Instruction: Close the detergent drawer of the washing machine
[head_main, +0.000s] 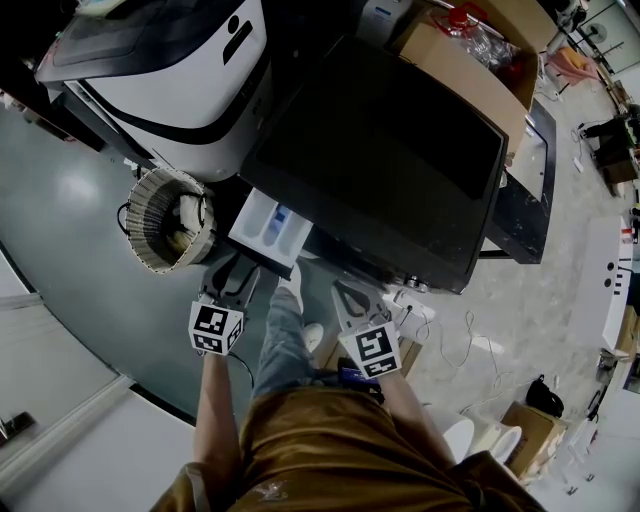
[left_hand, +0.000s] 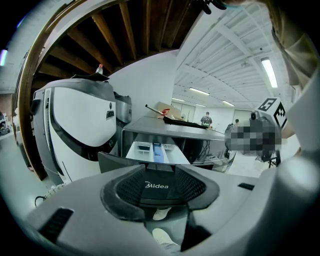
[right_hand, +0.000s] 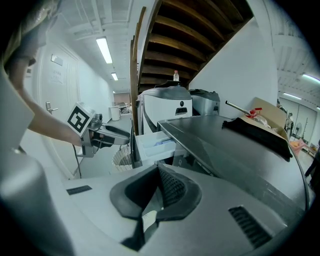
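The dark-topped washing machine (head_main: 380, 160) has its white detergent drawer (head_main: 268, 226) pulled out toward me. My left gripper (head_main: 232, 282) sits right at the drawer's dark front panel, jaws open. In the left gripper view the panel with its Midea logo (left_hand: 156, 186) shows between the pads of the left gripper (left_hand: 160, 192), and the white drawer tray (left_hand: 155, 150) lies behind. My right gripper (head_main: 352, 298) hangs shut and empty to the right, below the machine's front edge. The right gripper view shows the drawer (right_hand: 155, 142) with the left gripper (right_hand: 117, 134) at its front.
A woven laundry basket (head_main: 170, 222) stands left of the drawer. A large white machine (head_main: 170, 70) is behind it. A cardboard box (head_main: 480, 60) sits beyond the washer. My leg and white shoe (head_main: 292, 285) are below the drawer. Cables (head_main: 450, 340) trail on the floor at right.
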